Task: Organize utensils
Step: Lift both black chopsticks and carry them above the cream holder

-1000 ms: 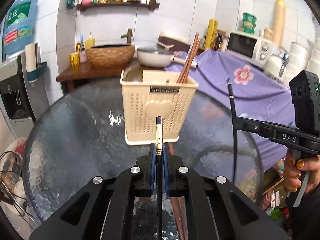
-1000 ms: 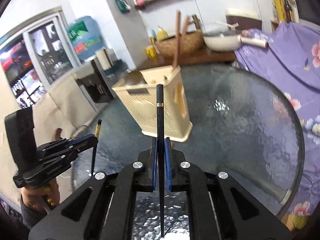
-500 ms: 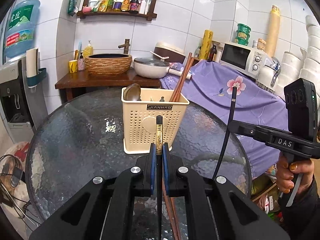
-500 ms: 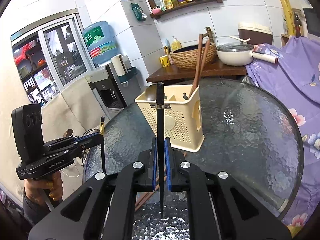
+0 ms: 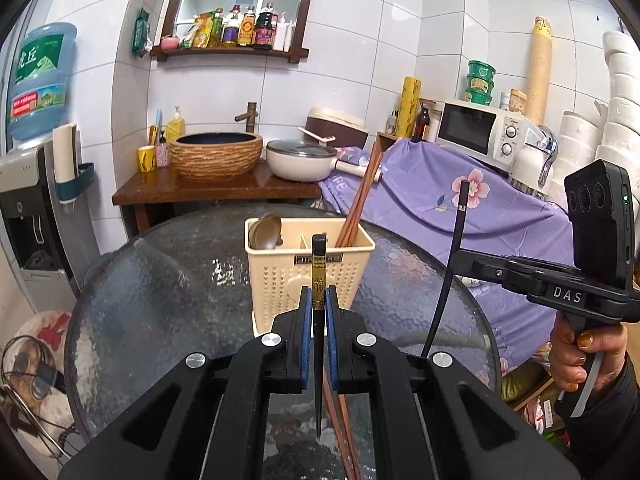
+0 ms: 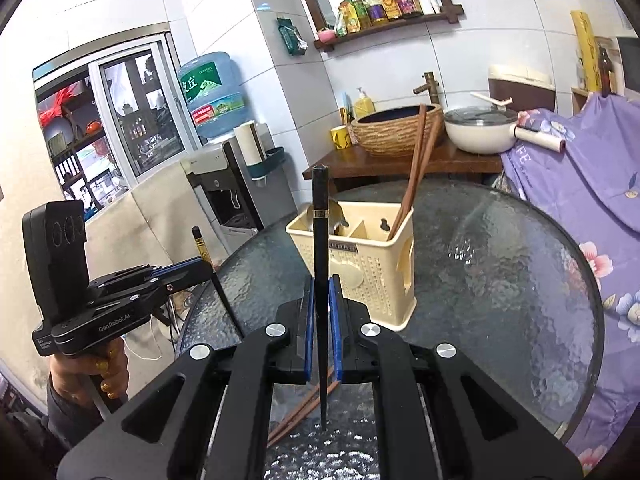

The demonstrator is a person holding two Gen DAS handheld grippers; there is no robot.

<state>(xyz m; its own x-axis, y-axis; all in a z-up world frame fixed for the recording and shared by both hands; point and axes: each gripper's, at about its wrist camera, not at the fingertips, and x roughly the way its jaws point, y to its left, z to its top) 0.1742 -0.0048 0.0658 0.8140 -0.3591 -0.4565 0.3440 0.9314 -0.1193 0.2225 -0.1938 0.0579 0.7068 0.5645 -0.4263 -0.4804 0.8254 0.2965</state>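
Observation:
A cream perforated utensil holder stands on the round glass table. It holds a spoon and a pair of brown chopsticks. My left gripper is shut on a black chopstick with a gold band, held upright in front of the holder. My right gripper is shut on a black chopstick, also upright. Two brown chopsticks lie on the glass below the grippers. Each gripper shows in the other's view, the right gripper and the left gripper.
A wooden counter behind the table carries a woven basin and a white pot. A purple floral cloth covers furniture at the right, with a microwave. A water dispenser stands at the left.
Both grippers have risen and pulled back from the holder with their chopsticks, so the holder looks smaller and lower in both views.

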